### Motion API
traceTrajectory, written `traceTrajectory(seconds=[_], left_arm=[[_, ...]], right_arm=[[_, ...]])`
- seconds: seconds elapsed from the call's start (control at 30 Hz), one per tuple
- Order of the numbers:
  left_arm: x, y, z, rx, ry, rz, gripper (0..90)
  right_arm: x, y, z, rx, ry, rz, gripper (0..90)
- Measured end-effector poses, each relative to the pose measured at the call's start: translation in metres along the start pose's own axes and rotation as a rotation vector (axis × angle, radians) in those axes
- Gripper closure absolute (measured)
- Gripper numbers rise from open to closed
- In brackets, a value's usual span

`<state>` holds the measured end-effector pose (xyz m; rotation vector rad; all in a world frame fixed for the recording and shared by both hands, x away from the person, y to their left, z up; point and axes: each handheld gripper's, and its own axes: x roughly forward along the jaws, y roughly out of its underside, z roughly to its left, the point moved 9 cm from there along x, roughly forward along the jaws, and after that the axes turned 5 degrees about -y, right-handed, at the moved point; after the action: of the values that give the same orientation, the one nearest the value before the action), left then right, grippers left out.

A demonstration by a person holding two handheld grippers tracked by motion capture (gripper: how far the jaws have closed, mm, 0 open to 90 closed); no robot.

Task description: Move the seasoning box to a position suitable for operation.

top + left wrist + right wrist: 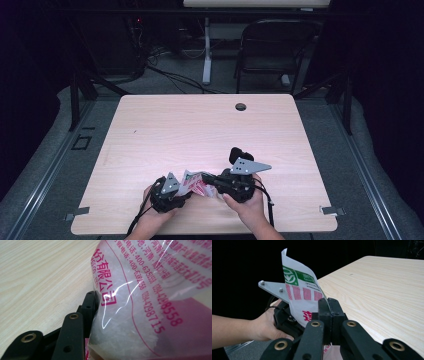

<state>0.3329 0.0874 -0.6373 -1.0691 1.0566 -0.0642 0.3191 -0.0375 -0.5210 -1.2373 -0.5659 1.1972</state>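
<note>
A clear plastic bag (195, 184) with red and green print, holding white grains, is held up between both grippers near the table's front edge. My right gripper (328, 305) is shut on the bag's (302, 295) thin edge, with the printed sheet rising to the left of its jaws. My left gripper (184, 192) has the bag's bulging body (140, 302) between its jaws. One black finger (88, 306) lies against the plastic, and the other is hidden behind the bag. A hand (265, 327) holds the left gripper under its grey plate (272, 290).
The light wooden table (200, 125) has a round cable hole (240, 106) near its far edge. Beyond the table, a black folding chair (275, 45) and a white desk leg (206, 55) stand on a floor with cables.
</note>
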Motion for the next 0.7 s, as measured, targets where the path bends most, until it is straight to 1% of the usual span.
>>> traceTrajectory(seconds=[0.17,0.3,0.37,0.4,0.43,0.5,0.7], left_arm=[[-0.0009,-0.0002,-0.0002,-0.009,0.025,0.001,60.7],[-0.0014,-0.0011,-0.0014,-0.011,0.036,-0.001,60.7],[-0.0018,-0.0019,-0.0016,-0.007,0.021,-0.001,60.8],[-0.0019,-0.0028,-0.0011,-0.003,0.001,-0.006,60.9],[-0.0027,-0.0032,-0.001,0.003,-0.004,-0.004,61.0],[-0.0037,-0.0047,0.0002,0.014,-0.036,-0.009,61.1],[-0.0053,-0.005,0.0016,0.031,-0.086,-0.017,61.4]], right_arm=[[-0.0004,0.0005,-0.0004,-0.003,0.002,0.004,90.0],[-0.0011,-0.0003,-0.0003,-0.001,0.003,-0.002,90.0],[-0.0016,-0.0008,-0.0004,0.0,0.003,-0.005,90.0],[-0.0019,-0.0009,-0.0008,-0.001,0.005,-0.006,90.0],[-0.0025,-0.0014,-0.0013,-0.005,0.006,-0.008,90.0],[-0.0033,-0.0023,-0.0015,-0.001,0.008,-0.017,90.0],[-0.0042,-0.0022,-0.0016,-0.006,0.015,-0.013,90.0]])
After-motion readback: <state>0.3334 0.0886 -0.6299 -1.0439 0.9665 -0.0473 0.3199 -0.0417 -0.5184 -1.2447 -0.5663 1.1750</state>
